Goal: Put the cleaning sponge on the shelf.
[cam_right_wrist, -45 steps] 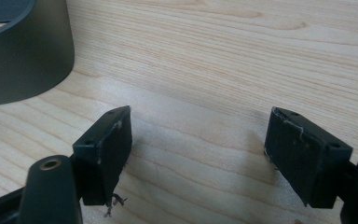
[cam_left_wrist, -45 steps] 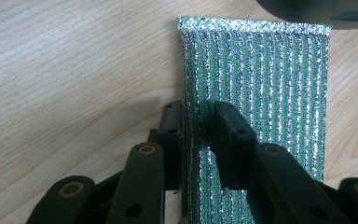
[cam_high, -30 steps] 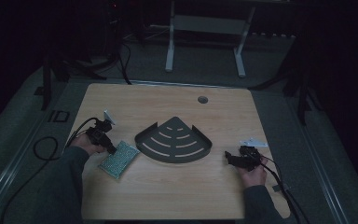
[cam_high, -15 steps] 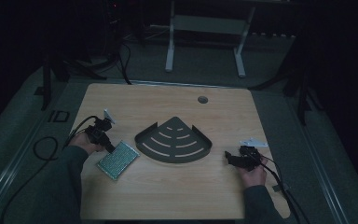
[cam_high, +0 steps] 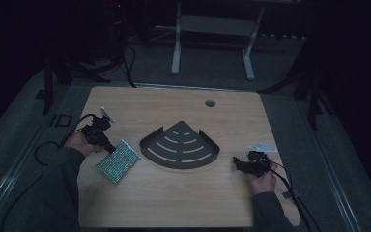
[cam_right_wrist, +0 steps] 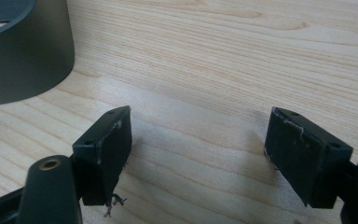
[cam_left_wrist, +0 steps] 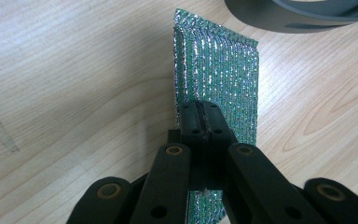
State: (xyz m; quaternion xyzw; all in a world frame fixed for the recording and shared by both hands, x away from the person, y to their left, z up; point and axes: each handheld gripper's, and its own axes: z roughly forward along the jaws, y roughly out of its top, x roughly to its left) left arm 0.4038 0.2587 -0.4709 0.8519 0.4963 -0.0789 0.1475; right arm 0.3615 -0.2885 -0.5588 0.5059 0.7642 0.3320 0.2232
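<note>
Wooden table (cam_high: 183, 193), dim surroundings.
Left gripper (cam_left_wrist: 200, 123): jaws clamped on near edge of glittery green scouring pad (cam_left_wrist: 219, 70), pad at table's left, just beside dark fan-shaped slotted tray (cam_high: 179, 145).
Right gripper (cam_right_wrist: 198, 154): jaws spread wide, nothing between, low over bare wood right of tray.
</note>
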